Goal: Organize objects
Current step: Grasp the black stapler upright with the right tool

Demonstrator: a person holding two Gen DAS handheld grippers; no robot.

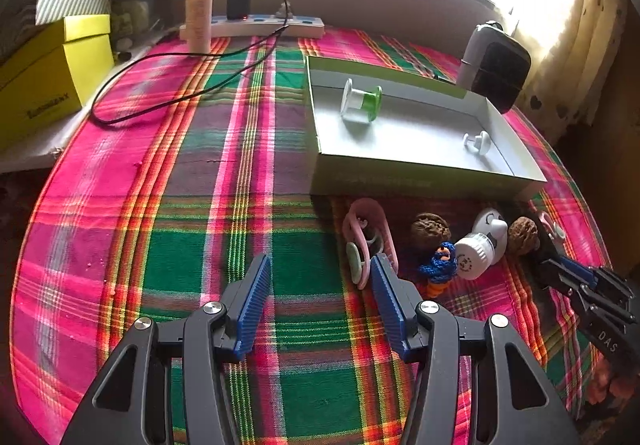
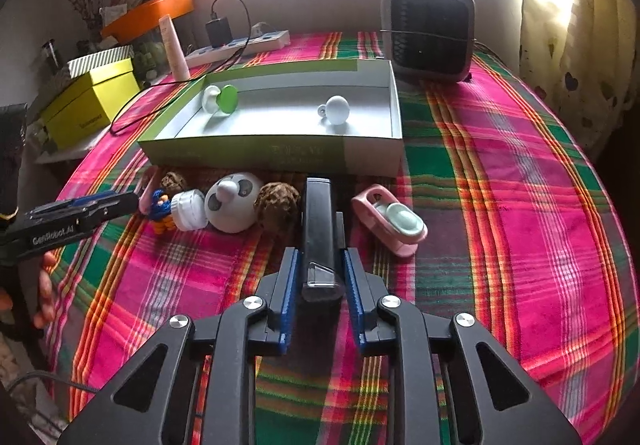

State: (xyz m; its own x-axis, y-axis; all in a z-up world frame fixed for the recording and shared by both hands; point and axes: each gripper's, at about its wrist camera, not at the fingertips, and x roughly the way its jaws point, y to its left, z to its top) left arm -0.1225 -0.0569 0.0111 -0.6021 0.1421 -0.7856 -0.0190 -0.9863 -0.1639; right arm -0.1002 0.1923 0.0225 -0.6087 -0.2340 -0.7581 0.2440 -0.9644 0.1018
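Note:
An open white-and-green box (image 1: 400, 169) (image 2: 240, 153) lies on the plaid cloth and holds a green-and-white spool (image 1: 360, 101) (image 2: 220, 99) and a white knob (image 1: 478, 143) (image 2: 336, 109). Along its front wall sit a pink clip (image 1: 366, 237), two walnuts (image 1: 430, 231) (image 2: 278, 203), a white panda toy (image 1: 486, 241) (image 2: 232, 201), a blue knitted figure (image 1: 440, 263) (image 2: 160, 207) and a second pink clip (image 2: 394, 221). My right gripper (image 2: 320, 251) (image 1: 576, 277) is shut on a long black stapler (image 2: 320, 221). My left gripper (image 1: 320, 259) (image 2: 100, 205) stands open over bare cloth, just left of the pink clip.
A small fan heater (image 2: 430, 33) stands behind the box at the right. At the back are a power strip (image 1: 264, 25) with a charger and trailing cable, and a cream tube (image 1: 199, 5). A yellow box (image 1: 48, 73) sits at the left edge. A person's fingers (image 2: 44, 285) show at the left.

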